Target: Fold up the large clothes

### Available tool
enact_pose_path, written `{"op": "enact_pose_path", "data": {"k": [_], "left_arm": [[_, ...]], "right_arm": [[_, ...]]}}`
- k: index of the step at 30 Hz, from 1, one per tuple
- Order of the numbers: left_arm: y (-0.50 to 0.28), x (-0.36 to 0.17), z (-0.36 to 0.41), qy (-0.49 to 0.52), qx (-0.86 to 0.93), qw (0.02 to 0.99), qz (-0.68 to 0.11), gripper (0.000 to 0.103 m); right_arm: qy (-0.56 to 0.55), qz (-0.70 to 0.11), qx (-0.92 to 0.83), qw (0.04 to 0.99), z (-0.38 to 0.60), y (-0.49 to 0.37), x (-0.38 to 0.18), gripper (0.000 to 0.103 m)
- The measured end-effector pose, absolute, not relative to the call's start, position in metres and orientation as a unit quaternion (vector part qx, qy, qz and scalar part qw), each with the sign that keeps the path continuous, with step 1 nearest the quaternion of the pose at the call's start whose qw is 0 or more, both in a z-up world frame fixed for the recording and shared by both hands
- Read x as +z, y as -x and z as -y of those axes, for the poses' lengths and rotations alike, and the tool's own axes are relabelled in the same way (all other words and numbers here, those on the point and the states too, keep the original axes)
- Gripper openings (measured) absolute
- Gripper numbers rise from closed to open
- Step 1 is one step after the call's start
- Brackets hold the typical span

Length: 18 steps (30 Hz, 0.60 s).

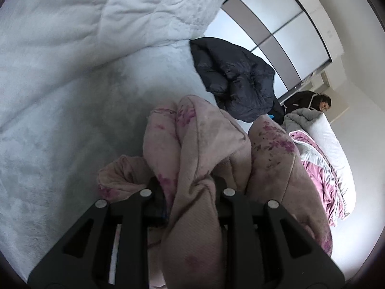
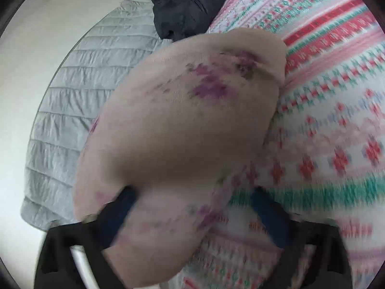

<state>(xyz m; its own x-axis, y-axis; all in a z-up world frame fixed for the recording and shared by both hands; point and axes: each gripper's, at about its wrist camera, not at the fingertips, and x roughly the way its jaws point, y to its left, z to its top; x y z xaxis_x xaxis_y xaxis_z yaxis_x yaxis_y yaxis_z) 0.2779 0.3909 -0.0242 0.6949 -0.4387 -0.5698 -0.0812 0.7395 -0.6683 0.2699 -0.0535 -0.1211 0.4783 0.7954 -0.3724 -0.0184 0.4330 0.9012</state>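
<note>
The left wrist camera sits just behind the left gripper (image 1: 190,187) and looks down along its fingers, very near the pink flowered garment (image 1: 199,149). The right wrist camera looks along the right gripper (image 2: 192,207), right up against that garment (image 2: 182,125). Both see the dark jacket (image 1: 233,77) beyond it.

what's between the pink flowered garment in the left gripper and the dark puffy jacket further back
In the left wrist view, only bare pale grey bed cover lies between the pink flowered garment and the dark jacket.
</note>
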Motion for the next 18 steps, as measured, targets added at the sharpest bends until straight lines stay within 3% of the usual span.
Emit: {"op": "enact_pose_path", "data": {"k": [4, 8, 10, 14, 18], "left_arm": [[-0.282, -0.033, -0.394, 0.353, -0.089, 0.850, -0.382, 0.025], [-0.272, -0.023, -0.411, 0.385, -0.100, 0.846, -0.356, 0.025], [-0.261, 0.001, -0.419, 0.389, -0.108, 0.857, -0.321, 0.025], [-0.246, 0.045, -0.419, 0.374, -0.099, 0.881, -0.273, 0.025], [-0.262, 0.037, -0.415, 0.325, -0.024, 0.899, -0.292, 0.027]], "right_arm": [[-0.479, -0.404, 0.304, 0.717, 0.023, -0.288, -0.122, 0.103], [-0.443, -0.347, 0.386, 0.731, 0.012, -0.301, -0.083, 0.073], [-0.429, -0.317, 0.414, 0.738, 0.003, -0.310, -0.059, 0.069], [-0.434, -0.277, 0.451, 0.729, -0.013, -0.347, -0.024, 0.069], [-0.448, -0.365, 0.396, 0.714, -0.032, -0.405, -0.061, 0.072]]}}
